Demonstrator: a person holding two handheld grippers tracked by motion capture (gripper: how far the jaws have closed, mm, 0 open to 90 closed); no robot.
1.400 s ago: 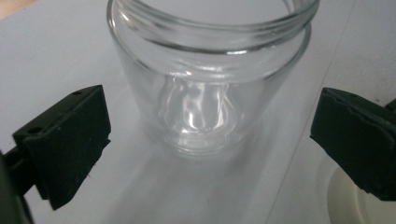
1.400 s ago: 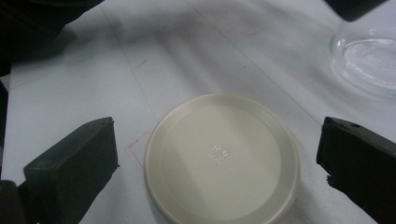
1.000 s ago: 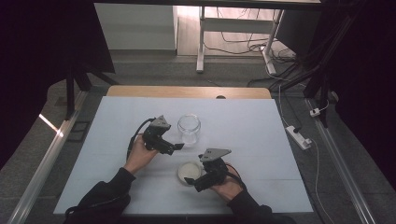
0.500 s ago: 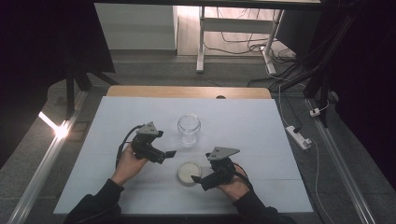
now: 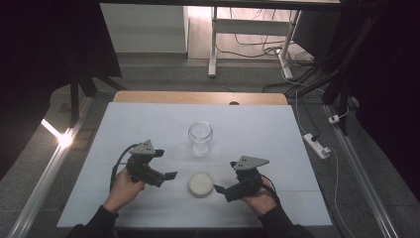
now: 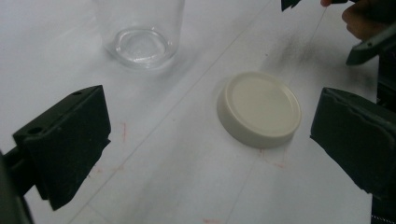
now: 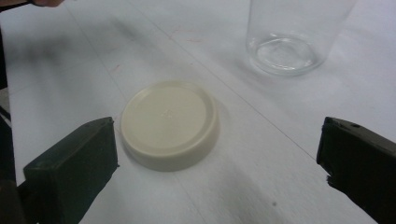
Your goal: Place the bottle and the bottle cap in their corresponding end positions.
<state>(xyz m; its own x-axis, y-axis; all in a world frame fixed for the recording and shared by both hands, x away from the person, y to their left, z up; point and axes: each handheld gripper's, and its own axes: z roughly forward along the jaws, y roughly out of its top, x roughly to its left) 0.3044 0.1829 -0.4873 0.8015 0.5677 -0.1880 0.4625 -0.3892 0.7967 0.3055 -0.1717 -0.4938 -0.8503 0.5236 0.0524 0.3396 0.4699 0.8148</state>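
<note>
A cream lid [image 5: 201, 183] lies flat on the white surface [image 5: 257, 129], between two grippers. The right gripper [image 5: 221, 189] is nearer, the left gripper [image 5: 170, 175] just beyond; both jaws gape wide, empty.

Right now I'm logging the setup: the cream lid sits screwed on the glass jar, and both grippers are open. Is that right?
Not quite. The cream lid lies flat on the table, apart from the open glass jar, as the high view shows. Both the left gripper and right gripper are indeed open.
</note>
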